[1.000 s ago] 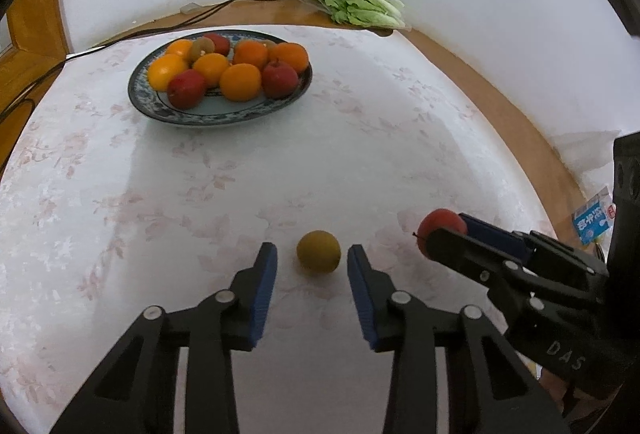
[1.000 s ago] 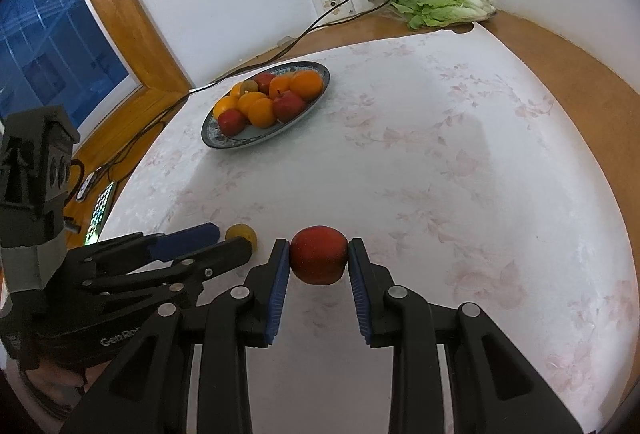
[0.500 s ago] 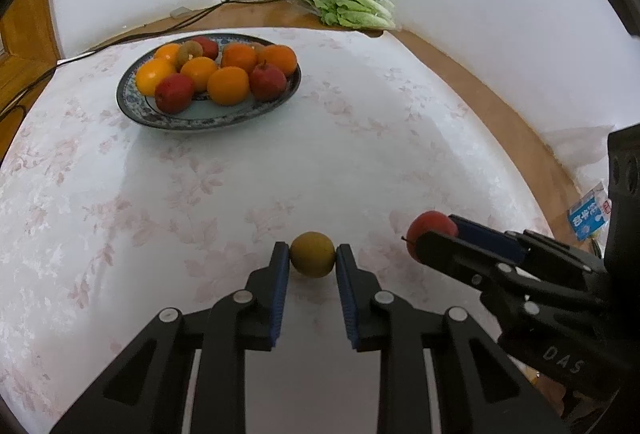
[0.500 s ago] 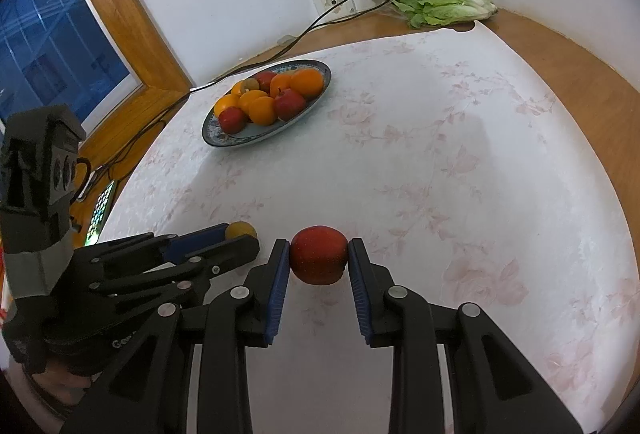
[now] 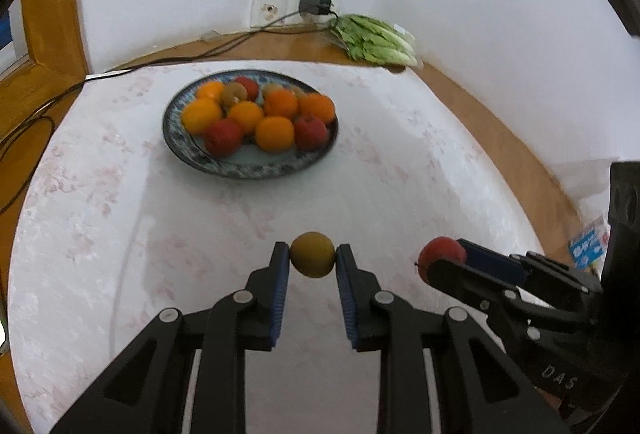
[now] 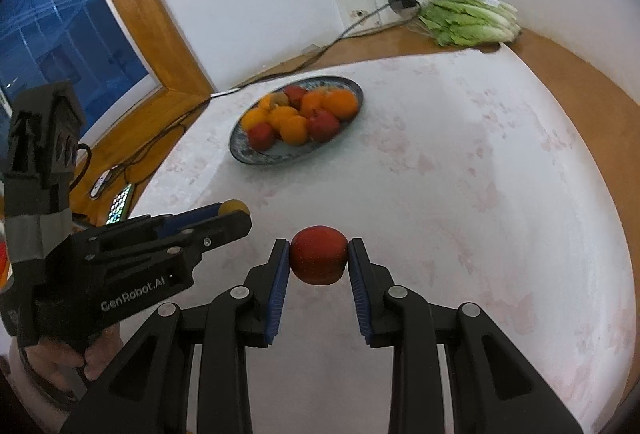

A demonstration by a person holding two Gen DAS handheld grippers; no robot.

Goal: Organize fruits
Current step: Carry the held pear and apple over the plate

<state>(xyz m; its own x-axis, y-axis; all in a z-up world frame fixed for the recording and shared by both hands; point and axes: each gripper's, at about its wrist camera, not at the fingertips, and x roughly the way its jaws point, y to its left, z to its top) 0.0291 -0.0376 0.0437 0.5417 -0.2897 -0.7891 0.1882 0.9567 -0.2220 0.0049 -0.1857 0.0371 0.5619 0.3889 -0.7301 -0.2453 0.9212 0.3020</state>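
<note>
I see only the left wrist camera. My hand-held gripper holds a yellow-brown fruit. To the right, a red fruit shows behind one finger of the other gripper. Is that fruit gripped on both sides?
Observer: Yes. In the right wrist view, the right hand-held gripper has both blue pads pressed on the red fruit, one on each side.
Operator: Thank you. Does something lie further to the left, outside my picture?
Observer: A phone with a lit screen lies on the wooden ledge, just beyond the edge of the tablecloth.
</note>
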